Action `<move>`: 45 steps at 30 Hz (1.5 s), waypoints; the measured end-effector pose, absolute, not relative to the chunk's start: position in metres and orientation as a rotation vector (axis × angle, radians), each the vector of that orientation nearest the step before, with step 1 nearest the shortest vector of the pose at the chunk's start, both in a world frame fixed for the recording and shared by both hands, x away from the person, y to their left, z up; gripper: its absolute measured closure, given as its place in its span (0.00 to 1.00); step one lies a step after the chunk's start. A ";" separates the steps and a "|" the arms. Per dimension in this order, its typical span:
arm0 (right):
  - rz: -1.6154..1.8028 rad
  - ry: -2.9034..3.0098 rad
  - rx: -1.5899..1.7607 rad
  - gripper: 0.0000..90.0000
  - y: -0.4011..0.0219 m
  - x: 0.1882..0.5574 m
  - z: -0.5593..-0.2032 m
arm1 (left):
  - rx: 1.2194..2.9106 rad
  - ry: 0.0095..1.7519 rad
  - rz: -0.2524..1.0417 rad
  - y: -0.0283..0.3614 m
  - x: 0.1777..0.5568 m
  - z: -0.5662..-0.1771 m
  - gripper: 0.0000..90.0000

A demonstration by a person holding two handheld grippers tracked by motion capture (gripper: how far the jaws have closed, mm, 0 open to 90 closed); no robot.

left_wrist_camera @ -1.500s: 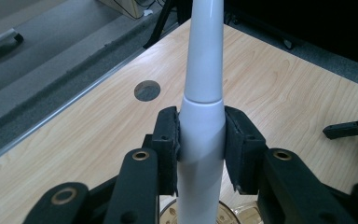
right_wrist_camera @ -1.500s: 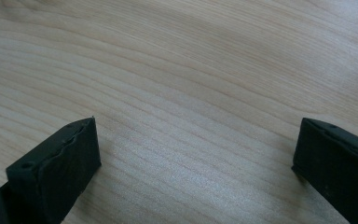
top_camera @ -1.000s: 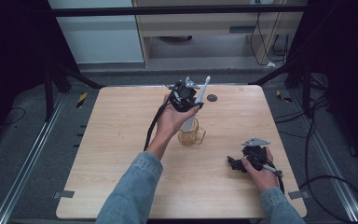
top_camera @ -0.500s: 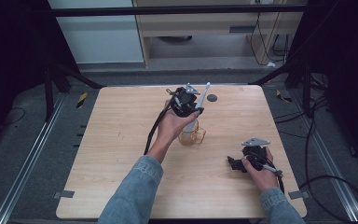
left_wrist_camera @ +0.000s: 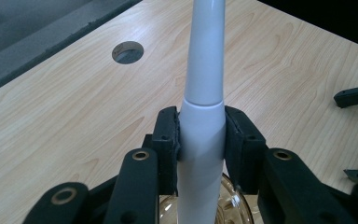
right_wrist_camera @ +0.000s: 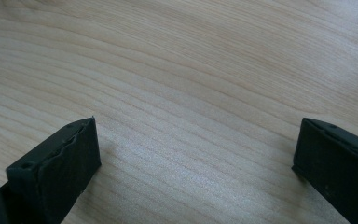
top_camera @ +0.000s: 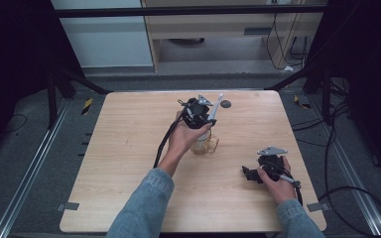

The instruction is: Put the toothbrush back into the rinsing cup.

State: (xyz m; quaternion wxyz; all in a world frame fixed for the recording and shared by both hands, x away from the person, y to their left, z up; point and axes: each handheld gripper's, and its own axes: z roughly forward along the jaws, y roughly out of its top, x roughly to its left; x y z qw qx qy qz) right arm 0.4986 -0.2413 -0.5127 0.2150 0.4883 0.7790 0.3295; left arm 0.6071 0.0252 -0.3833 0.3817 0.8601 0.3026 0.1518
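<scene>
Left gripper (left_wrist_camera: 200,140), jaws clamped on the white handle (left_wrist_camera: 200,126) at its seam, poised directly above the glass cup (left_wrist_camera: 205,210). The handle's lower end already enters the cup mouth just beneath the jaws; its slimmer upper part tapers away beyond them. To seat it well, lower straight down, keep the handle centred off the rim, and release only once the base rests inside, lest the light cup tip. The handle appears smooth, glossy and two-part; the cup is clear, amber-tinted, with a side handle. Farther off, the right gripper (top_camera: 258,173) rests on the table (top_camera: 129,148), jaws wide apart and empty.
</scene>
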 end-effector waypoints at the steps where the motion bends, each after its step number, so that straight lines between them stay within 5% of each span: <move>1: 0.912 2.160 1.356 0.01 -0.241 0.499 -0.513 | 2.195 0.772 0.387 0.025 0.607 -0.384 0.75; 45: 0.911 2.163 1.353 0.00 -0.241 0.499 -0.513 | 2.216 0.813 0.390 0.025 0.610 -0.395 0.74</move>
